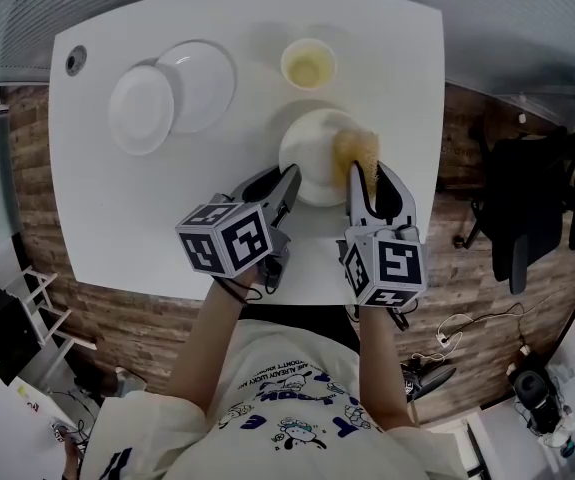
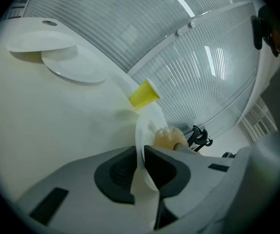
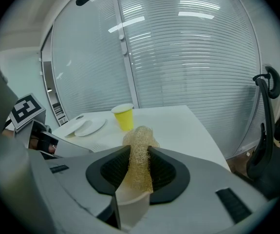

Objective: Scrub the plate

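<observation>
Head view: white table (image 1: 117,208), task plate (image 1: 312,143) at its middle, near the person's edge. Left gripper (image 1: 289,176) comes in on the plate's near-left rim. In the left gripper view the rim runs edge-on between the jaws, and they are pinched on it, steadying the plate.

Right gripper (image 1: 367,173) is clamped on a tan, fibrous scrubber (image 1: 357,151). The right gripper view shows the wad squeezed between the pads with its tuft sticking out past the tips. From above, the scrubber lies over the plate's right part, seemingly touching it.

Yellow cup (image 1: 308,66) stands just beyond the plate. Two more white plates (image 1: 142,108) overlap at the far-left corner, well apart from the work.

Progress, as a judgement: grip and tool are both set, so scrubbing looks under way on the right side. No foam, water or dirt is readable, so I cannot tell how much of the face is done. The left part and centre likely remain.
</observation>
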`<control>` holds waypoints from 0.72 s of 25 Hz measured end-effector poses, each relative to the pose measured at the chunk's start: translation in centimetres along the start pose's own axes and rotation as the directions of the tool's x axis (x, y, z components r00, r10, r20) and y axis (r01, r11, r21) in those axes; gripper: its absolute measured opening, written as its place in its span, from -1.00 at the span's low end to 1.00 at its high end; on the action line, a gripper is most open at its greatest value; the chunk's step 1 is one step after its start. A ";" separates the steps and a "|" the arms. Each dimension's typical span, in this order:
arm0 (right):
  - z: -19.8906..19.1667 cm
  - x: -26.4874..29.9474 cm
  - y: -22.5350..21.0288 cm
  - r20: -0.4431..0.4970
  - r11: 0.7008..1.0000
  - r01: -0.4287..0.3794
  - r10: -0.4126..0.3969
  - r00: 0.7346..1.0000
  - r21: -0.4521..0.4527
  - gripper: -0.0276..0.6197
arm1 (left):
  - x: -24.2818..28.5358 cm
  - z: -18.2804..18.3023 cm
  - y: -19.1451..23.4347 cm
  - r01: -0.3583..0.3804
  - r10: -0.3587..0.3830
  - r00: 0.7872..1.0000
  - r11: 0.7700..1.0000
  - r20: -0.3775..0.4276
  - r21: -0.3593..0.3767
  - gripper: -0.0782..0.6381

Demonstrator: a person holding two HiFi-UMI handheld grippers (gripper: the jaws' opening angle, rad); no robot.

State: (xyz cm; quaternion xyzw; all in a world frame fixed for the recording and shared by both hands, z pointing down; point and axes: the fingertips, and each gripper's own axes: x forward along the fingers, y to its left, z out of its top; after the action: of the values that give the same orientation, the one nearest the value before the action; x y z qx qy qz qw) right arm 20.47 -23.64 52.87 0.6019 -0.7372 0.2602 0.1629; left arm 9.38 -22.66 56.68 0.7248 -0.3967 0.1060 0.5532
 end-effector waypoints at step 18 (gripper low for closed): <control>2.0 -1.3 0.0 0.062 1.000 0.009 -0.010 0.998 0.021 -0.62 | -0.9 0.2 -0.8 0.189 -0.168 0.981 0.946 0.100 -0.265 -0.69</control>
State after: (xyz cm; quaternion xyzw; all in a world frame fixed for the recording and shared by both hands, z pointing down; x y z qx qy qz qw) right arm 20.90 -23.72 50.50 0.6148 -0.7363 0.2484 0.1349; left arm 9.32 -22.33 55.51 0.6780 -0.3611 -0.0280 0.6396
